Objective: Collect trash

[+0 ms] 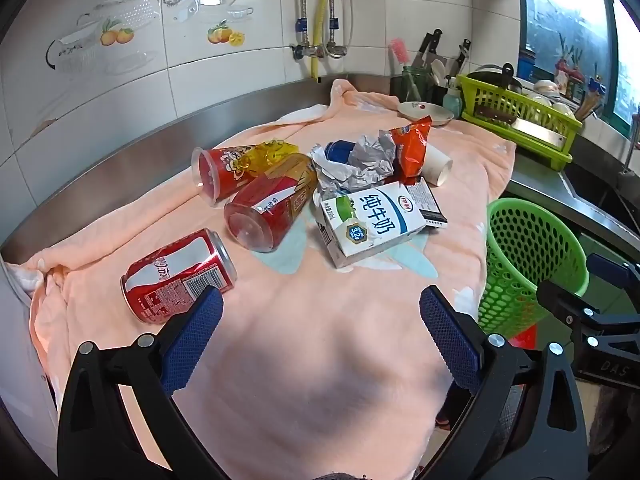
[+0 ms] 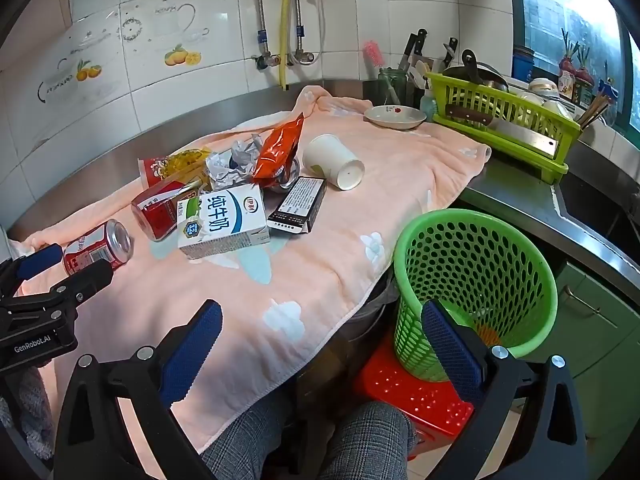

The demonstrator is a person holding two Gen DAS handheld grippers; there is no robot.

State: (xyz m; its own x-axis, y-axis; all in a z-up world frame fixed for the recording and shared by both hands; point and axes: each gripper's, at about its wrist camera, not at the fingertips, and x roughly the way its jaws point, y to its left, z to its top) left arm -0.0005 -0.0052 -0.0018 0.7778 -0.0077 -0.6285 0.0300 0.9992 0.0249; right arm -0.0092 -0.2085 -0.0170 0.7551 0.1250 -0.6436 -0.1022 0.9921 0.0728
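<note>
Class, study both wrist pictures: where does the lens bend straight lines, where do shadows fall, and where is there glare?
Left wrist view: wall tiles bow outward, corners go black, and a soft shadow lies on the towel between the open left tool. Right wrist view: the window is blown out, the counter edge curves, and the bin stays sharp.

The blue object [image 1: 338, 149] under the crumpled grey-white paper wad [image 1: 362, 162] is mostly covered; its kind cannot be told. The flat black printed box [image 1: 430, 204] is partly hidden behind the white-and-green milk carton [image 1: 370, 222]. The green perforated plastic basket [image 1: 528, 256] has its base concealed by the right claw [image 1: 576, 308]. The red plastic stool [image 2: 416, 396] is largely hidden below the basket. Small print on the red soda can [image 1: 178, 276] is unreadable.
</note>
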